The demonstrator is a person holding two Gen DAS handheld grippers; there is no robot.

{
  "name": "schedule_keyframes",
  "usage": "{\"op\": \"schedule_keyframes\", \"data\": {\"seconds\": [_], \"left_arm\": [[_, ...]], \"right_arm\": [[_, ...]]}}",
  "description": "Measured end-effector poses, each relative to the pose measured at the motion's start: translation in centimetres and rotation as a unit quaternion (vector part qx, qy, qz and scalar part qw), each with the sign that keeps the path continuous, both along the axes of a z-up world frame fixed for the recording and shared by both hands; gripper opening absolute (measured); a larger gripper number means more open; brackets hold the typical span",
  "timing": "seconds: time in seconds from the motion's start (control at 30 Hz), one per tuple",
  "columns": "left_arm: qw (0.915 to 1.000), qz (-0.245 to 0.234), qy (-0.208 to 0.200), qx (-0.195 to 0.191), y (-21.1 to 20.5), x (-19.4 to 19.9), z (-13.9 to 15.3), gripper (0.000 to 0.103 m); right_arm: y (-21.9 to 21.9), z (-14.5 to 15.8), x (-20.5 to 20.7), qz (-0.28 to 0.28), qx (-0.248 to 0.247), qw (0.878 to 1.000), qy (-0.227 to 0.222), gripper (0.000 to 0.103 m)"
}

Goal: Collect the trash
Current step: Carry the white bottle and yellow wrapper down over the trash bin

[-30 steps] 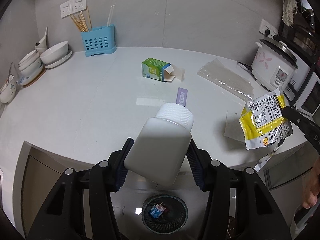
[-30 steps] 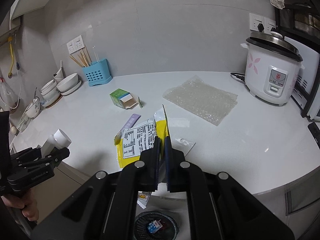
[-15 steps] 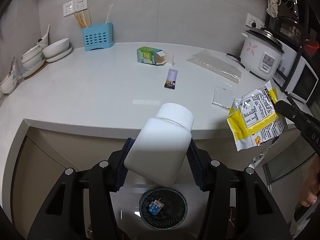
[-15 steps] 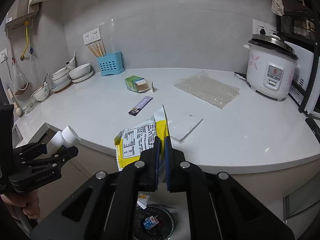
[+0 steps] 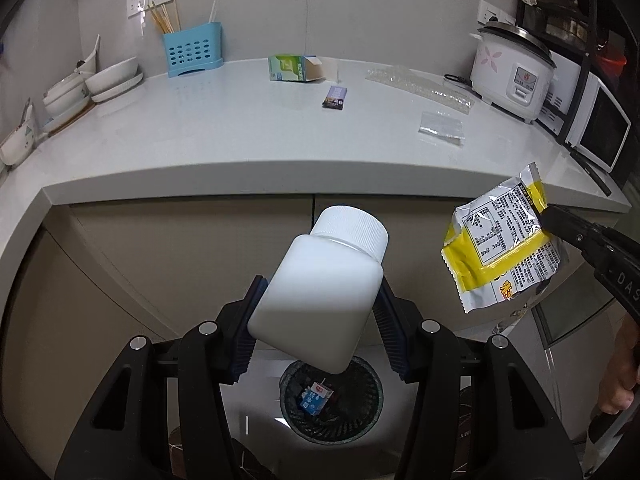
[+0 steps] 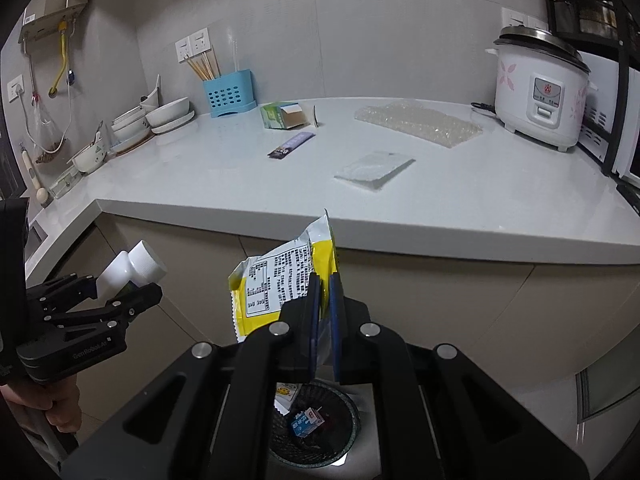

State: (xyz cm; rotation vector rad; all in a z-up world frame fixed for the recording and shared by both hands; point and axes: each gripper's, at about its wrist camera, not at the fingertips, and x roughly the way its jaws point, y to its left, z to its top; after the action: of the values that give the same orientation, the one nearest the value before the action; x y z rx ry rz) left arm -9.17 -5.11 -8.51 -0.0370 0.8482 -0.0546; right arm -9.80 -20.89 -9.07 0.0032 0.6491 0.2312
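White bottle [image 5: 320,292] pinched in left tongs [image 5: 318,330]; right-wrist view alone shows right tongs [image 6: 325,320] squeezing yellow wrapper [image 6: 280,280].

desk [image 6: 224,176]: utensil holder [image 6: 230,94] far left, carton [image 6: 284,116] right of it, sachet [image 6: 291,145] nearer, bubble wrap [image 6: 420,122] and rice cooker [image 6: 540,92] far right | floor: bin [image 6: 312,428] below desk edge, small carton [image 6: 306,422] in it

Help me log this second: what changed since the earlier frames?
Both hands came down off the counter toward the mesh bin on the floor. The left gripper kept its grip on the white bottle, the right gripper on the yellow wrapper. Nothing released; the counter litter stayed put.
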Motion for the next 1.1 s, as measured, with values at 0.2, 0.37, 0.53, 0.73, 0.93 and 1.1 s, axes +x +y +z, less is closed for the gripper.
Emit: {"op": "schedule_keyframes", "data": {"seconds": [0.2,0.37,0.53,0.73,0.93,1.1], "left_arm": [[0.9998,-0.002,0.016,-0.010,0.2,-0.9,-4.5,0.052],[0.9993,-0.003,0.024,-0.029,0.6,-1.4,-8.3,0.052],[0.9980,0.007,0.047,-0.040,1.0,-1.5,-12.9,0.052],[0.9979,0.012,0.058,-0.024,1.4,-0.8,-17.8,0.052],[0.9974,0.012,0.066,-0.025,2.0,0.6,-22.9,0.052],[0.9950,0.006,0.097,-0.025,1.7,1.5,-27.6,0.052]], "right_arm": [[0.3,-4.4,-0.7,-0.006,-0.007,1.000,0.012,0.004],[0.8,-8.3,-0.8,-0.011,-0.015,0.999,0.031,0.004],[1.5,-12.3,-0.4,-0.015,-0.030,0.998,0.049,0.004],[2.6,-17.5,0.4,-0.015,-0.039,0.996,0.080,0.004],[3.4,-23.1,1.9,-0.016,-0.043,0.992,0.120,0.004],[4.0,-27.7,3.3,-0.022,-0.046,0.987,0.150,0.004]]}}
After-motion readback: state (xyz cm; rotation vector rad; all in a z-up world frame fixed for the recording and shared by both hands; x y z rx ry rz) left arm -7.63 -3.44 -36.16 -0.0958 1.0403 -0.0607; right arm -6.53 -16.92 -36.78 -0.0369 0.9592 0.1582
